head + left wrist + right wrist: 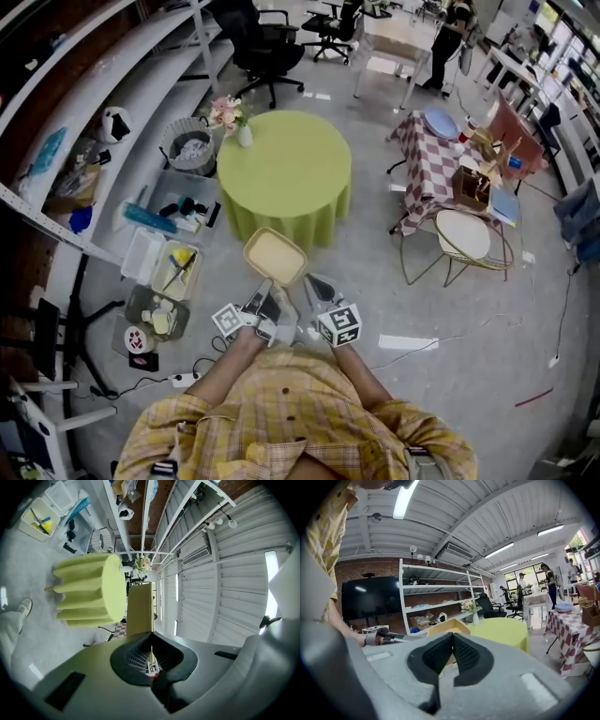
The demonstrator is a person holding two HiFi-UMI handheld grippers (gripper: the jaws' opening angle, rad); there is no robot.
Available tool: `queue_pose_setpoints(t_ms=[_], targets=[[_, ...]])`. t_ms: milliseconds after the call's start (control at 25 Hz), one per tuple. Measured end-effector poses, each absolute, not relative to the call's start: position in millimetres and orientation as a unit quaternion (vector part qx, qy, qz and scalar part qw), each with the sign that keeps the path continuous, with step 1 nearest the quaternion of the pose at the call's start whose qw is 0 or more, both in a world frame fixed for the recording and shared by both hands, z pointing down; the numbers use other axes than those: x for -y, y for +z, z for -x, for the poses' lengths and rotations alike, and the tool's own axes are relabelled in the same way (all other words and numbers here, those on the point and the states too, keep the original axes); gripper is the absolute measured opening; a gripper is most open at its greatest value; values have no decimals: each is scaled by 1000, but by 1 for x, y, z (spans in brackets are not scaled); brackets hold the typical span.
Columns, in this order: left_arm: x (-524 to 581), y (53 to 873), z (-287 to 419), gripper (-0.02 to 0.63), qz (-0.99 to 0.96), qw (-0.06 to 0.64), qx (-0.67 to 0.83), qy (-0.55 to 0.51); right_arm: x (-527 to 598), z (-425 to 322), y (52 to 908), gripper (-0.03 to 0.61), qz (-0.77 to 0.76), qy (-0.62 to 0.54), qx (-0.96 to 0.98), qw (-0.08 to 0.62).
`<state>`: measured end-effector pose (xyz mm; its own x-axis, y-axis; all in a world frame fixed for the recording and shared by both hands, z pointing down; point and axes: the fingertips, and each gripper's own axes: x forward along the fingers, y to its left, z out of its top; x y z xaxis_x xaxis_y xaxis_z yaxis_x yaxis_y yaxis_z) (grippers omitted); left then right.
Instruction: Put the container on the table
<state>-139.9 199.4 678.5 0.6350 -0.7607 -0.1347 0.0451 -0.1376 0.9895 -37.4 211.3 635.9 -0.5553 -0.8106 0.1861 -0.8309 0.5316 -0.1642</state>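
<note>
Left gripper (262,292): fingers clamped on container (275,256) rim, near side of green desk (284,169). Right gripper (315,282): fingers closed, empty, just right of container.

— Is anything readable turning up anywhere?

— Not really. The left cube (228,320) and the right cube (339,324) are carrying black-and-white square patterns, not letters or numbers.

— And the little sticker (151,667) sitting against the container's (139,609) edge, inside the left claw (151,637)?

— It is showing some dark print, but it is coming out too small to read. The dark screen (370,603) on the wall is displaying nothing legible either.
</note>
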Motion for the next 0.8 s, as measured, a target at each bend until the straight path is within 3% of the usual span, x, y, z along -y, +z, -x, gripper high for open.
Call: queue_pose_setpoints(t_ms=[800], targets=[[-44,678,112,15,-669,609,262,-337,-49,11,632,-3,-471,124,871,63]])
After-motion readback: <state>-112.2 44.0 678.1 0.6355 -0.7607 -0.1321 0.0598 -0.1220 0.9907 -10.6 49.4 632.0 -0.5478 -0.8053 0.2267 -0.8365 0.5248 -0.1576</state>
